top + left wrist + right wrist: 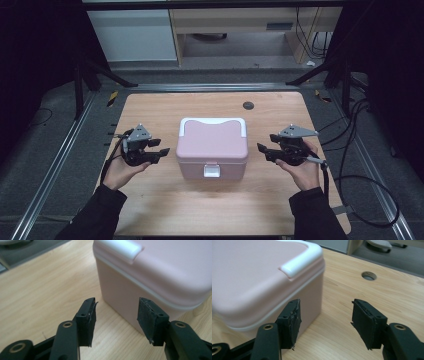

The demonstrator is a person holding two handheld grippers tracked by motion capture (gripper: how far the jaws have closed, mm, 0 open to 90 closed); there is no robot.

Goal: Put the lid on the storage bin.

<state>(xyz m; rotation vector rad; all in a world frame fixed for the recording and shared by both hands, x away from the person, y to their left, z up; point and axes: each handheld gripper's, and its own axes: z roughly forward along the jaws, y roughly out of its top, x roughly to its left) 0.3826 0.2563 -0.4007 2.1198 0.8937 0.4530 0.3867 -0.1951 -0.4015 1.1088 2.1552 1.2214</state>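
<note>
Pink box (pixel 212 147) with white handle (pixel 212 122) and front latch (pixel 212 171), standing at the middle of the wooden table (pixel 165 205), lid down. Left gripper (pixel 159 152) and right gripper (pixel 263 148) flank its sides without touching, jaws parted and empty. In both gripper views the frame cuts off the box's far end; the cable hole (pixel 369 276) lies near the table's far edge.

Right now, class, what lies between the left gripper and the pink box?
Nothing but bare wooden table. In the high view the left gripper stops short of the pink box, with a strip of tabletop between them.
</note>
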